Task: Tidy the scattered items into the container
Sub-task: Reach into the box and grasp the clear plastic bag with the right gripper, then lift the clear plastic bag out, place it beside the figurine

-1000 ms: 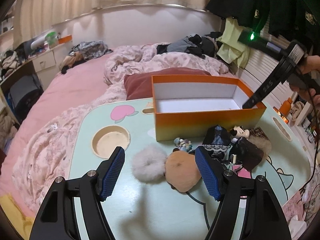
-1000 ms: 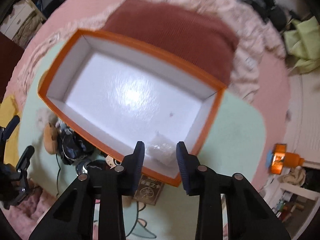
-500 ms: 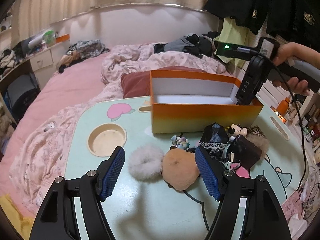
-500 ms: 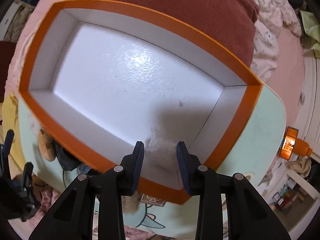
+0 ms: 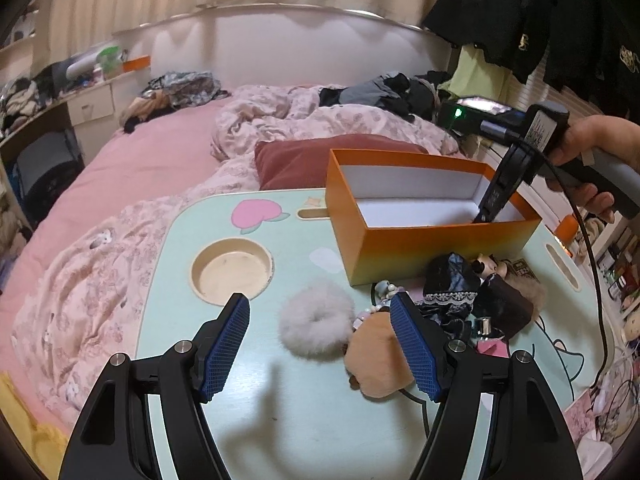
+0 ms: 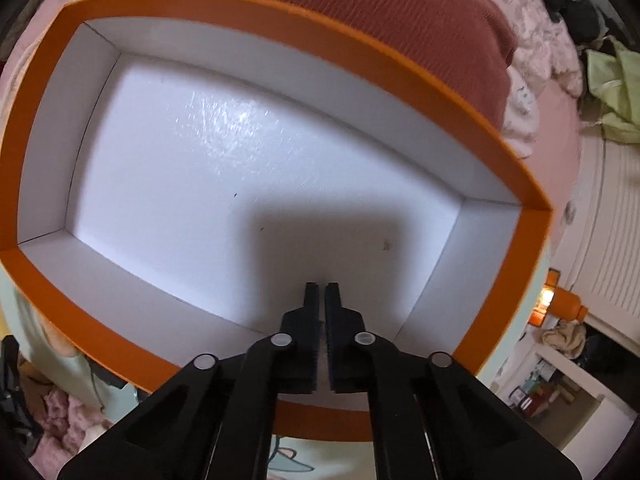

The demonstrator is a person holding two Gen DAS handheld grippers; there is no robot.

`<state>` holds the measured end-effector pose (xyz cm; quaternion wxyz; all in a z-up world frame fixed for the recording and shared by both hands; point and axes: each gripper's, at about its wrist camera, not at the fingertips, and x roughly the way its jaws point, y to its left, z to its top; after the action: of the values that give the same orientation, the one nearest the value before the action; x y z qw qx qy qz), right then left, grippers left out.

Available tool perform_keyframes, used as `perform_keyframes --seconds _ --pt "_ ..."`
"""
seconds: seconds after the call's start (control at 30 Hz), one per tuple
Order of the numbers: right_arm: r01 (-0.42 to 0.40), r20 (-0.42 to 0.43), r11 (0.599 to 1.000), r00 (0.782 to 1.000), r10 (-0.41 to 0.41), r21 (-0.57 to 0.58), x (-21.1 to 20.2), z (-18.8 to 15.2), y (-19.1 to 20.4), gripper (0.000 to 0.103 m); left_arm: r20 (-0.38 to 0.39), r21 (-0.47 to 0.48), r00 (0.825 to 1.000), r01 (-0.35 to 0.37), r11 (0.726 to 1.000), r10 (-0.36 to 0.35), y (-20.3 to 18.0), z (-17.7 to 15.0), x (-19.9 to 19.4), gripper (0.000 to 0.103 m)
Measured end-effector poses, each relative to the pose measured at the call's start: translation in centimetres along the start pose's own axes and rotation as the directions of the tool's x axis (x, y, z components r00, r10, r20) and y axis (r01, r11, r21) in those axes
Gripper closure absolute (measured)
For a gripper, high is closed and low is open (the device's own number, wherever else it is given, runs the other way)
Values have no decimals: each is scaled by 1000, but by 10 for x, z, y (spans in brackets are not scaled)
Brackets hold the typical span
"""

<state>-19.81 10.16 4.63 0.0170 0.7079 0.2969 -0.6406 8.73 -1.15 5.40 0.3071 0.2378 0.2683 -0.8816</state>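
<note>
Orange box (image 5: pixel 440 248): open-topped, white inside, set on the mint-green desk (image 5: pixel 304 420) toward its far right part; a dark red cushion (image 5: pixel 320 160) lies just behind it on the bed. No item is seen on the glossy white floor in the right wrist view, apart from a few small specks and the shadow of the gripper.

Right gripper (image 6: pixel 321 292): lowered inside the box near its right end wall, jaws having just closed and now together with nothing seen between them; held by a hand (image 5: pixel 588 160).

Round recess (image 5: pixel 232 272) in the desk: beige, holding nothing.

Scattered items, all outside the box on the desk in front of it: grey fluffy ring (image 5: pixel 316 324), tan plush piece (image 5: pixel 376 360), small pastel trinket (image 5: pixel 386 290), black lace-trimmed item (image 5: pixel 450 280), dark brown block (image 5: pixel 504 308).

Left gripper (image 5: pixel 320 344): above the near desk, jaws wide apart, clamped on nothing; the fluffy ring is seen between its fingers
</note>
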Motion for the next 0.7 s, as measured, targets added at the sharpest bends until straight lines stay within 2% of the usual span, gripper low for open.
perform_keyframes --seconds 0.2,0.3,0.37,0.53,0.7 --pt "-23 154 1000 988 24 -6 -56 -23 -4 101 -3 6 1000 8 1000 -8 1 -1 0 31" --pt "-55 230 998 971 61 -33 -85 -49 -3 101 -8 13 1000 11 1000 -10 0 -1 1 31" --pt "-92 271 994 957 105 -58 -102 -58 12 101 -14 16 1000 14 1000 -14 -1 -2 3 31" --pt "-176 325 976 922 209 -128 -85 -90 16 101 -33 28 999 26 999 -26 -7 -3 8 31" --pt "-215 315 964 914 255 -156 -49 -94 18 101 -45 50 998 53 997 -51 -19 -7 9 31"
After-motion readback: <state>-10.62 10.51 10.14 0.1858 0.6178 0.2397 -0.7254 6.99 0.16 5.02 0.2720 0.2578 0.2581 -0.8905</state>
